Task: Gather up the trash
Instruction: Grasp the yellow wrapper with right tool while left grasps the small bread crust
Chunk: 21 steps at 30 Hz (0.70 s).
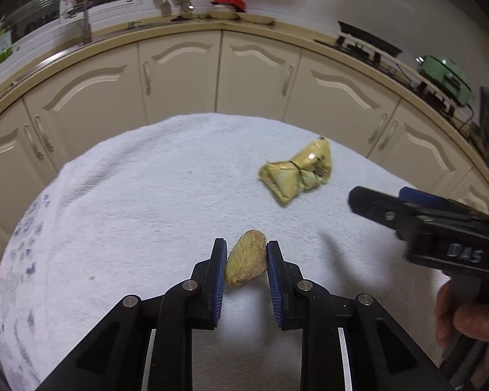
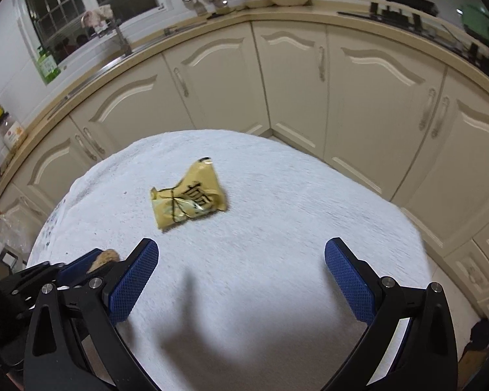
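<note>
A fuzzy yellow-brown lump of trash (image 1: 246,262) lies on the white towel-covered table (image 1: 130,202). My left gripper (image 1: 246,247) has its blue pads on both sides of the lump, closed against it. A crumpled yellow wrapper (image 1: 296,171) lies farther back to the right; in the right wrist view the wrapper (image 2: 187,203) sits ahead and left. My right gripper (image 2: 241,251) is wide open and empty above the towel. It appears from the side in the left wrist view (image 1: 375,200). The lump (image 2: 102,260) and the left gripper show at the lower left of the right wrist view.
Cream kitchen cabinets (image 1: 179,75) curve around behind the table, under a counter with utensils, dishes and a red lid (image 1: 229,1). A green appliance (image 1: 446,75) stands at the right. The towel's far edge (image 2: 212,133) drops off toward the cabinets.
</note>
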Tool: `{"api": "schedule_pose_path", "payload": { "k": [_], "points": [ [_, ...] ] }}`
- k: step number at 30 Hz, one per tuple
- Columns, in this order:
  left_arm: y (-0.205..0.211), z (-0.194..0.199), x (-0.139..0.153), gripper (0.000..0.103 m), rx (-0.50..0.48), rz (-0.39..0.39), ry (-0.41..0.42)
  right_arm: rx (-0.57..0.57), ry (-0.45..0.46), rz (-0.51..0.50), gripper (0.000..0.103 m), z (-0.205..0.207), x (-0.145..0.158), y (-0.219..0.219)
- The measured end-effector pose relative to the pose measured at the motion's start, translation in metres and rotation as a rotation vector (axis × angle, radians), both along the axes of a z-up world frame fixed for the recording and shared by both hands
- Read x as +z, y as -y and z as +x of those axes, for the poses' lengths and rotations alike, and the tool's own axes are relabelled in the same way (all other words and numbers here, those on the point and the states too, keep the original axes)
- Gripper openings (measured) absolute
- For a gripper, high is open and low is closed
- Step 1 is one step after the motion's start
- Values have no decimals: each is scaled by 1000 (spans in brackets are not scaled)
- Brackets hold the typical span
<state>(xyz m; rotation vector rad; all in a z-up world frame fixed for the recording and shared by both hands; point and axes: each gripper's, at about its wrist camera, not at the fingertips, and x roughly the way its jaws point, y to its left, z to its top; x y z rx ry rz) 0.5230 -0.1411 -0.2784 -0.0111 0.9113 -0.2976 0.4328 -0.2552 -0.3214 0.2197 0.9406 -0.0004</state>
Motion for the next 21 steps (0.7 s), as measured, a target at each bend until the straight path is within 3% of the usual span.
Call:
{"api": "schedule_pose_path", "payload": {
  "k": [11, 13, 15, 16, 21],
  "points": [
    [-21, 26, -3, 20, 158, -28, 40, 86, -36, -59, 103, 54, -33, -42],
    [-22, 24, -5, 20, 169, -32, 42, 106, -15, -109, 97, 58, -35, -50],
    [-26, 20, -7, 20, 177, -36, 43, 115, -2, -122, 74, 56, -34, -52],
    [-27, 19, -7, 20, 181, -40, 42, 123, 1, -123, 69, 54, -33, -52],
    [-33, -12, 1, 20, 181, -56, 53, 126, -4, -76, 68, 32, -29, -45]
  ]
}}
